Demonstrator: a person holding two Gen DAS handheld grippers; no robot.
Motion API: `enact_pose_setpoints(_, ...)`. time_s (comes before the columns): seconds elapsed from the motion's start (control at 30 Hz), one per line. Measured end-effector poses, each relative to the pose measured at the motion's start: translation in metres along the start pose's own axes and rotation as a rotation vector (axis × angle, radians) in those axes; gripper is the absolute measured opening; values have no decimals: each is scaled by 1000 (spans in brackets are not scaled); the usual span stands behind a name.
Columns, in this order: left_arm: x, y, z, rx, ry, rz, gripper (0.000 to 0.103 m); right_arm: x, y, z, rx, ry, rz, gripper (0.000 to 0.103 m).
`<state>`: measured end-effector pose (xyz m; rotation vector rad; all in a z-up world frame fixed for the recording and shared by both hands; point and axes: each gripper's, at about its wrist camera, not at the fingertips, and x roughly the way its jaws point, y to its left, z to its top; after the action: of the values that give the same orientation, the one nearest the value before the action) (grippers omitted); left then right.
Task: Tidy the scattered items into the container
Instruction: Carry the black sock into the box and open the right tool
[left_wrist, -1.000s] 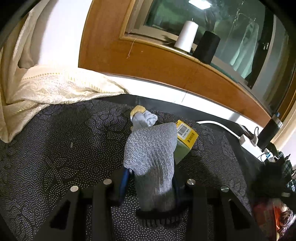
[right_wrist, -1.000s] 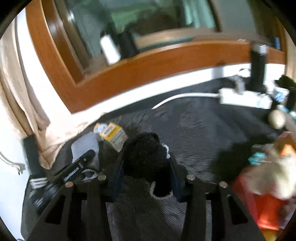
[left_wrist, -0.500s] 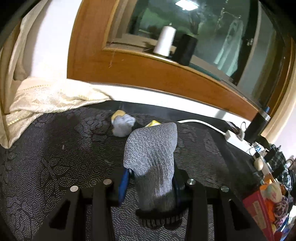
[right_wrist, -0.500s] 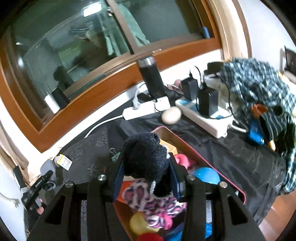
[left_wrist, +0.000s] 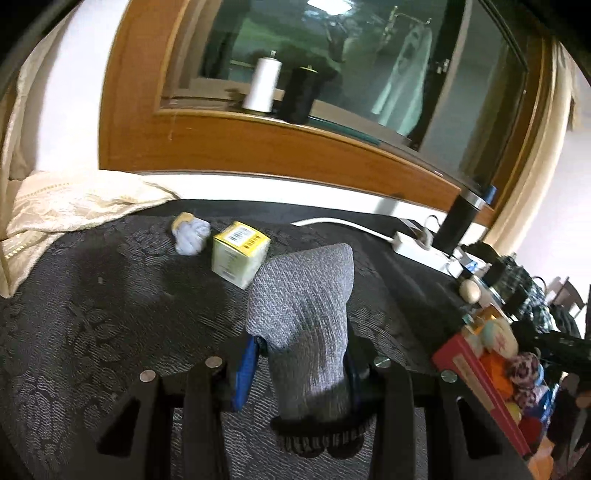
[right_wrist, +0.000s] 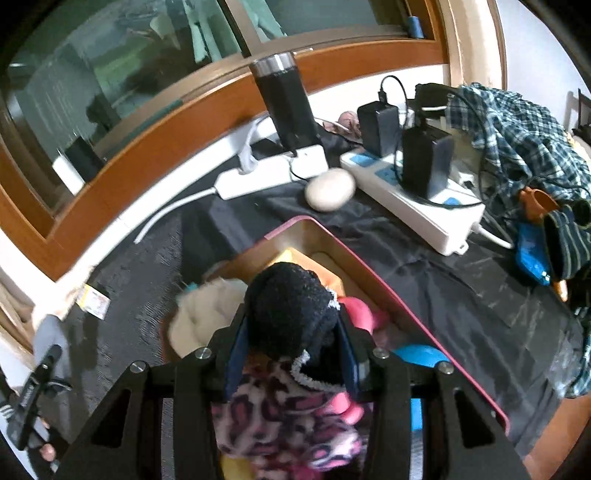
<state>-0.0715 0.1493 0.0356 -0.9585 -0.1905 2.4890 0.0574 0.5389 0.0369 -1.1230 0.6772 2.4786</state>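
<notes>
- Where the dark patterned cloth of the table (left_wrist: 92, 314) reaches its far left edge, a cream curtain (left_wrist: 66, 199) spills onto it below the wooden window frame (left_wrist: 258, 147).
- A small rolled pale-blue sock (left_wrist: 190, 236) lies just left of a yellow box (left_wrist: 238, 251), both well apart from the container.
- The left tool (left_wrist: 301, 365) is clamped on a grey knitted sock (left_wrist: 303, 306), which stands up between its fingers above the cloth, short of the container's near corner.
- On the sill stand a white spool (left_wrist: 262, 86) and a black spool (left_wrist: 301, 94), side by side.
- The red-rimmed container (right_wrist: 354, 254) sits to the right on the table, already holding a cream plush item (right_wrist: 201, 314), a pink leopard-print piece (right_wrist: 280, 417) and blue and pink things.
- The right tool (right_wrist: 291, 336) grips a black fuzzy sock (right_wrist: 291, 302) directly over the container's contents.
- Beyond the container lie a beige egg-shaped object (right_wrist: 330, 189), a white power strip (right_wrist: 266, 173) with a black tumbler (right_wrist: 286, 99) beside it, then a plaid shirt (right_wrist: 517, 129) at far right.
</notes>
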Motion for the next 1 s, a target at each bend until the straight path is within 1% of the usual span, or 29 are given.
enact_pose_setpoints(0.13, -4, -19, -5, 40, 10, -33, 41, 7, -10, -7, -3, 26, 27, 47)
enact_pose_setpoints(0.2, -6, -31, -9, 63, 18, -56, 41, 4, -8, -8, -16, 14, 35, 48)
enact_pose_setpoints(0.23, -8, -37, -10, 73, 22, -69, 41, 0, -9, -8, -6, 4, 53, 49)
enact_pose_setpoints(0.3, -11, -47, -14, 91, 29, -91, 41, -9, -10, -9, 19, -24, 93, 58)
enact_pose_setpoints(0.4, -16, -64, -18, 121, 39, -118, 41, -33, -16, -9, 65, -99, 152, 71)
enact_pose_setpoints(0.47, -18, -77, -20, 144, 48, -138, 41, -51, -20, -10, 79, -151, 174, 73)
enact_pose_setpoints(0.6, -21, -110, -28, 204, 66, -190, 41, -80, -32, -18, 108, -223, 205, 76)
enact_pose_setpoints(0.73, -22, -150, -38, 271, 90, -254, 41, -92, -48, -25, 135, -251, 236, 78)
enact_pose_setpoints(1.0, -22, -231, -56, 408, 121, -360, 41, -115, -84, -38, 207, -313, 295, 78)
